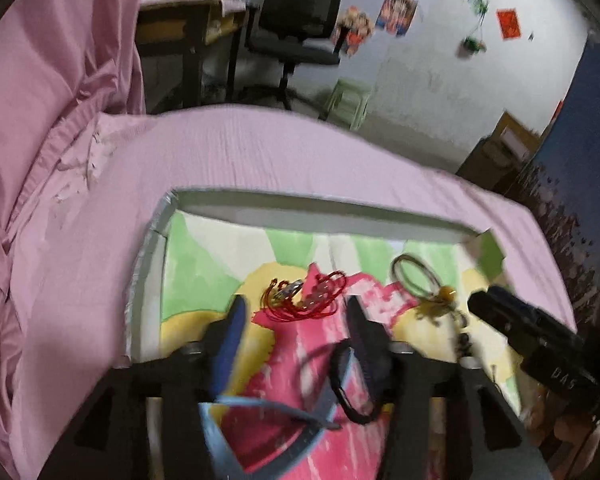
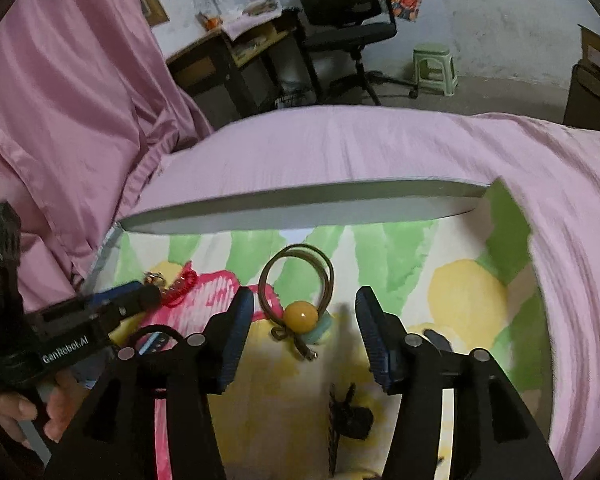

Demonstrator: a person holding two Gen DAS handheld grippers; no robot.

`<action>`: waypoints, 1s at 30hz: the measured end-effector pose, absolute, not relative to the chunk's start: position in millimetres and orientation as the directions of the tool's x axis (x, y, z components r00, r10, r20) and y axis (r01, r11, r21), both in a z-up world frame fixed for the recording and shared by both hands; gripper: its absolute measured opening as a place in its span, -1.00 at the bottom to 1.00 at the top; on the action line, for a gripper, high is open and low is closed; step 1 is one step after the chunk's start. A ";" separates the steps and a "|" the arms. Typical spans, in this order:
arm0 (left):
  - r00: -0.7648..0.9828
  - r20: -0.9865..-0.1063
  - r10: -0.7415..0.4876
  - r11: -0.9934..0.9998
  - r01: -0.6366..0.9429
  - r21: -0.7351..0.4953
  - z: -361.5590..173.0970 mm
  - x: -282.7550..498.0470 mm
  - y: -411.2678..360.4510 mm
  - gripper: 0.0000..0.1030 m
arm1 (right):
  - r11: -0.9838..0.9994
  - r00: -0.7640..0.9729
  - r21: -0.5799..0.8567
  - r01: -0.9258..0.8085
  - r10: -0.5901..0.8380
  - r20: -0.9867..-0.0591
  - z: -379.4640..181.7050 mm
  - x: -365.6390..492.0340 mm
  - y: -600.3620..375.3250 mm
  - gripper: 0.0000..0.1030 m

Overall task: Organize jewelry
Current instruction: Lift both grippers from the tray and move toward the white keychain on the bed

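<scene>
A shallow box lid with a colourful pink, yellow and green lining [image 1: 196,264] [image 2: 460,292] lies on the pink bed. In it lie a red cord bracelet [image 1: 312,296] [image 2: 180,286], a brown hair tie with an amber bead [image 2: 300,314] [image 1: 420,280], a black hair tie [image 1: 352,384] and a light blue strap [image 1: 268,408]. My left gripper [image 1: 296,312] is open, just short of the red bracelet. My right gripper [image 2: 305,304] is open, with the amber bead between its fingertips. A black clip [image 2: 348,412] lies under the right gripper.
The pink sheet [image 1: 240,152] surrounds the box, with bunched pink bedding [image 2: 60,100] to the left. Beyond the bed stand a desk [image 2: 220,52], a black office chair [image 2: 344,20] and a green stool [image 2: 436,68]. The right gripper body shows in the left wrist view [image 1: 540,340].
</scene>
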State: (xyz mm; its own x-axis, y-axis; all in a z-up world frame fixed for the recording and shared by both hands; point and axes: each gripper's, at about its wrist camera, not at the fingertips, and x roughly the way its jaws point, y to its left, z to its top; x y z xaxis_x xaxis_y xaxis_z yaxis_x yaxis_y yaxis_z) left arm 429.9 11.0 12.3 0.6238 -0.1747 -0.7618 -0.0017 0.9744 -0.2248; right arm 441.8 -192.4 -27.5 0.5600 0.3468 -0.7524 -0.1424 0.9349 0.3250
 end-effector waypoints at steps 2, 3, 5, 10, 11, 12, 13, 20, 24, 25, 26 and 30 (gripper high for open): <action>0.678 -0.714 -0.175 0.973 0.009 -0.231 23.4 412.9 10.5 0.23 | 0.940 0.586 0.310 -0.143 0.333 -0.739 -22.6 433.7 -196.1 0.06; 0.689 -0.702 -0.178 0.973 0.016 -0.230 26.2 407.7 9.7 0.23 | 0.942 0.604 0.302 -0.147 0.327 -0.727 -18.8 426.5 -198.3 0.08; 0.716 -0.676 -0.176 0.975 0.032 -0.219 33.0 393.0 4.7 0.27 | 0.941 0.643 0.302 -0.150 0.325 -0.694 -10.2 410.0 -204.3 0.15; 0.804 -0.568 -0.175 0.977 0.070 -0.202 49.7 342.3 -8.4 0.54 | 0.943 0.745 0.292 -0.159 0.308 -0.591 12.7 368.4 -221.5 0.41; 0.816 -0.549 -0.181 0.976 0.079 -0.204 51.9 333.0 -11.8 0.56 | 0.943 0.759 0.289 -0.162 0.307 -0.575 17.3 362.0 -224.6 0.44; 0.823 -0.537 -0.185 0.975 0.084 -0.207 52.3 325.2 -11.3 0.59 | 0.946 0.784 0.279 -0.166 0.298 -0.545 23.6 348.0 -228.0 0.51; 0.831 -0.524 -0.188 0.974 0.089 -0.209 53.2 315.9 -13.6 0.60 | 0.947 0.800 0.274 -0.169 0.294 -0.524 27.9 339.2 -231.8 0.59; 0.887 -0.420 -0.192 0.969 0.104 -0.224 57.0 255.2 -19.0 0.80 | 0.954 0.884 0.246 -0.171 0.259 -0.390 54.8 272.9 -256.3 0.88; 0.903 -0.386 -0.190 0.967 0.104 -0.232 58.3 229.5 -19.3 0.82 | 0.960 0.915 0.228 -0.161 0.231 -0.330 63.2 236.5 -266.2 0.96; 0.907 -0.377 -0.187 0.968 0.104 -0.230 58.7 222.9 -19.6 0.84 | 0.962 0.923 0.221 -0.158 0.224 -0.314 65.3 227.0 -268.4 0.96; 0.910 -0.371 -0.185 0.968 0.104 -0.228 58.6 217.3 -19.7 0.87 | 0.964 0.927 0.216 -0.157 0.219 -0.306 67.4 220.3 -269.3 0.96; 0.914 -0.360 -0.189 0.968 0.112 -0.223 55.6 192.6 -23.5 0.91 | 0.970 0.939 0.180 -0.161 0.207 -0.274 71.0 190.7 -270.9 0.96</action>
State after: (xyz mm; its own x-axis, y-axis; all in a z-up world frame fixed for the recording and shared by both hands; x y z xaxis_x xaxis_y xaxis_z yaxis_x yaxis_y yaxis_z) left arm 192.6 -23.5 55.6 0.9137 -0.1889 -0.3599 0.1125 0.9684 -0.2226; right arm 190.7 -270.9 71.0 0.9391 0.2067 -0.2744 -0.1611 0.9704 0.1799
